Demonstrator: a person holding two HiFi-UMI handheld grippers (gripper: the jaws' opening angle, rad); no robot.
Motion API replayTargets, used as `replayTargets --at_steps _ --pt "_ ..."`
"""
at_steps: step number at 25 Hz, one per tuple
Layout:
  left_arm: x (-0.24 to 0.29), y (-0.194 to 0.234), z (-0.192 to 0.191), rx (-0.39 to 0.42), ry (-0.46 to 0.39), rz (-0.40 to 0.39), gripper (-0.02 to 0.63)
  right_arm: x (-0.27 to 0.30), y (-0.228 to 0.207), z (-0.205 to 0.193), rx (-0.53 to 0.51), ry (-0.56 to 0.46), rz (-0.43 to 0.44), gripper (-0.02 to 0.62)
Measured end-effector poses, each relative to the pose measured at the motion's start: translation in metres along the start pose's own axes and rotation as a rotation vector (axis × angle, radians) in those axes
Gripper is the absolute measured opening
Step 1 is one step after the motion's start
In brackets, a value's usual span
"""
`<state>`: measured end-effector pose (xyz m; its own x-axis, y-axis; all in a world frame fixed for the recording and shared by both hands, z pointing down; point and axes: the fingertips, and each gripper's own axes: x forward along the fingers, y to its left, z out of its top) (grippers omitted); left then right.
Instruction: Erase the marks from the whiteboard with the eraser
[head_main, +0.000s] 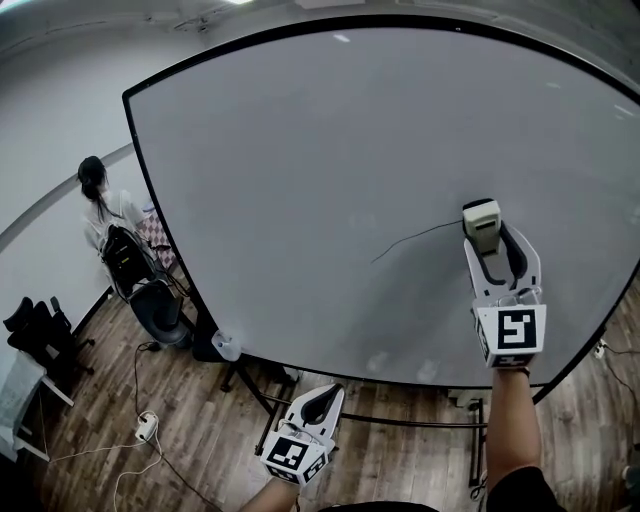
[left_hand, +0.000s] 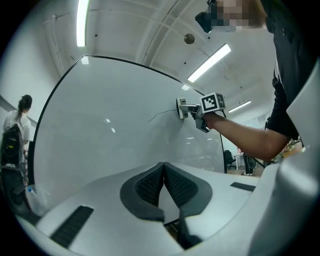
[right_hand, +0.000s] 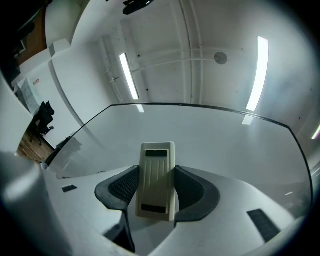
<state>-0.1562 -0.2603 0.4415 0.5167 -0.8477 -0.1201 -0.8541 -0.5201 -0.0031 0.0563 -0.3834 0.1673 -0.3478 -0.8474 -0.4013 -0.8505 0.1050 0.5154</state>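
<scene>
Wood-plank floor (head_main: 200, 450) fills the lower left of the head view, and we note a white power strip (head_main: 146, 428) with its cable lying on it. At the far left a person (head_main: 100, 205) sits facing away from us, with a dark backpack (head_main: 124, 258) at their back. The whiteboard (head_main: 350, 150), black-edged, takes up most of the head view and stands on a dark frame. The left gripper (head_main: 318, 402) is held low, below the board's bottom edge and well apart from its surface. In the left gripper view we find its jaws brought together pad to pad (left_hand: 163, 175), with nothing between them. One mark (head_main: 410, 240) shows on the board: a thin dark line that climbs from lower left to upper right. Its right end meets the eraser (head_main: 481, 222). The eraser is cream-coloured and ribbed, and the left gripper view shows it set against the board face (left_hand: 183, 108). The right gripper (head_main: 484, 238) is raised to the board's right half on an outstretched arm. In the right gripper view its jaws are clamped on the two long sides of the eraser (right_hand: 157, 182), which stands lengthwise between the dark pads and juts beyond them towards the board. We cannot tell whether any other marks are on the board.
</scene>
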Motion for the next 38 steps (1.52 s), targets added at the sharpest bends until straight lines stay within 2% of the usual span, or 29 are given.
replayTargets --at_steps 12,21,24,32,38 --pt "0.000 0.013 -0.001 -0.005 0.005 0.001 0.019 0.022 -0.001 0.008 -0.136 0.060 -0.050 0.249" --pt "0.000 0.020 -0.007 -0.011 0.000 0.001 0.020 0.022 0.009 -0.004 -0.167 0.111 -0.101 0.244" --pt "0.000 0.028 -0.011 -0.021 -0.005 0.009 0.020 0.026 0.018 -0.004 -0.198 0.110 -0.091 0.242" --pt "-0.012 0.037 -0.011 -0.028 -0.006 0.009 0.020 0.026 0.049 -0.009 -0.183 0.152 -0.053 0.242" --pt "-0.018 0.043 -0.009 -0.037 -0.001 0.020 0.020 0.033 0.080 -0.004 -0.264 0.162 0.013 0.242"
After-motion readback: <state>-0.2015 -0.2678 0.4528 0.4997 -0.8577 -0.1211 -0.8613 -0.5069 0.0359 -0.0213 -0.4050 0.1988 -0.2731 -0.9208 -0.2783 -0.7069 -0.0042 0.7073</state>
